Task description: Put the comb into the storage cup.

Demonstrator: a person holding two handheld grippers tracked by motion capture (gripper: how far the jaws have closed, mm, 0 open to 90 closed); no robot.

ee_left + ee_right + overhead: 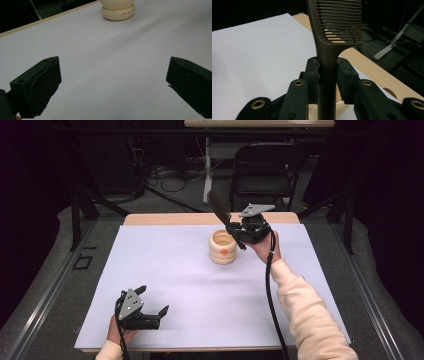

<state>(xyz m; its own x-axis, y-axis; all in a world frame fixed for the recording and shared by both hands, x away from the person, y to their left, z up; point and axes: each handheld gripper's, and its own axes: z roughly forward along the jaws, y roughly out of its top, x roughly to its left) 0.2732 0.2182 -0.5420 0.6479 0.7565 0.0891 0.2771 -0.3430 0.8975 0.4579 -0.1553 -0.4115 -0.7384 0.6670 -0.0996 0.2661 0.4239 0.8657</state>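
Your right tongs [327,75] grasp the light, stiff comb [337,22] by its slim handle above the far cup [223,247], teeth upward, while your left tongs [112,82] rest released near you.

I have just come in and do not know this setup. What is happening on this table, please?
A person holds tongs in each hand at a table covered with a white sheet. The right tongs are shut on the handle of a dark brown comb, holding it raised and tilted just above a cream, ridged holder near the far edge. The left tongs are open with nothing between them, low over the sheet at the near left, apart from the holder.
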